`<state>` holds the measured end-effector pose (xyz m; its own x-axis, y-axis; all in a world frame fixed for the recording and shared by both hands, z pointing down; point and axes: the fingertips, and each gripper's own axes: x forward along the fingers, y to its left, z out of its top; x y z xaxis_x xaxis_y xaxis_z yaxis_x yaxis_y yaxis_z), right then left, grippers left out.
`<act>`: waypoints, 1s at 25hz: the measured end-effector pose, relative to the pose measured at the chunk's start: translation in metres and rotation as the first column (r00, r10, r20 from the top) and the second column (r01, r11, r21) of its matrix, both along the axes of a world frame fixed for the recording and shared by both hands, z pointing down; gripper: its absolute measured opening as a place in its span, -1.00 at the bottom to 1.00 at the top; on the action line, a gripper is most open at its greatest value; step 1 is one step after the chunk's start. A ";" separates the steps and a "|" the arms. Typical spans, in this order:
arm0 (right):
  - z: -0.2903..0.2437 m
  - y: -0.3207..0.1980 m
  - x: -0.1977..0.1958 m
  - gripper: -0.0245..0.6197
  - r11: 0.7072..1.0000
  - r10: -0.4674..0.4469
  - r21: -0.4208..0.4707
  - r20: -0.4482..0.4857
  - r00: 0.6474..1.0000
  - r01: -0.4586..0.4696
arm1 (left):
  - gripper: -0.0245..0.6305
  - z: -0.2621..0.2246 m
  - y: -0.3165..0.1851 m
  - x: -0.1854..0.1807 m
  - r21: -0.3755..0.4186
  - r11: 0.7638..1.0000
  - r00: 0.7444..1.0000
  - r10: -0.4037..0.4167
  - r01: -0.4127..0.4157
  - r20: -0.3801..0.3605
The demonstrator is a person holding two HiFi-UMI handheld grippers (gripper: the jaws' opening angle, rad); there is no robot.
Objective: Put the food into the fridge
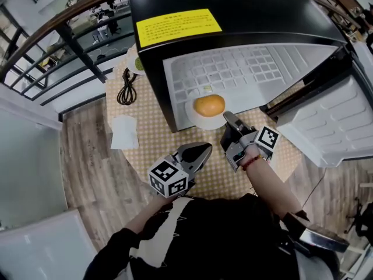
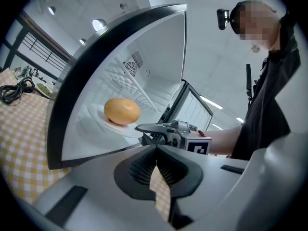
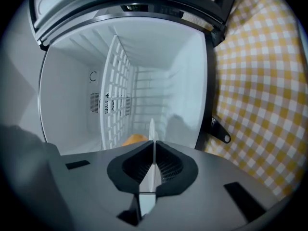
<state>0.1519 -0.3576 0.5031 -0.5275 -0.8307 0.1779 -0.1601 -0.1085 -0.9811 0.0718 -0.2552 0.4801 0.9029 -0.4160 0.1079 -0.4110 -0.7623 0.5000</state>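
Note:
An orange (image 1: 208, 105) sits on a white plate (image 1: 201, 121) at the mouth of the black fridge (image 1: 233, 10), which stands on the checked table. My right gripper (image 1: 229, 118) is shut on the plate's near rim; in the right gripper view the thin white plate edge (image 3: 152, 131) stands between the jaws, with the orange (image 3: 134, 139) peeking behind. My left gripper (image 1: 207, 149) hangs just left of it over the cloth, shut and empty. The left gripper view shows its jaws closed (image 2: 156, 150), with the orange (image 2: 122, 110) and the right gripper (image 2: 144, 127) beyond.
The fridge door (image 1: 338, 115) hangs open at the right. A white wire shelf (image 3: 113, 95) stands inside the fridge. On the table to the left lie a black cable (image 1: 126, 89), a white napkin (image 1: 124, 132) and a small plate of greens (image 1: 137, 63). A railing (image 1: 58, 34) runs behind.

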 end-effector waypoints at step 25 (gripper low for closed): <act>0.030 -0.040 -0.014 -0.85 0.997 -0.030 -0.080 -0.107 0.994 0.021 | -0.88 0.027 -0.005 -0.007 -0.067 0.998 1.000 0.006 -0.007 -0.014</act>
<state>0.1381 -0.3974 0.5335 -0.5227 -0.7984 0.2989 -0.2682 -0.1788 -0.9466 0.0647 -0.2606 0.5071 0.9071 -0.4025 0.1229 -0.3990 -0.7296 0.5554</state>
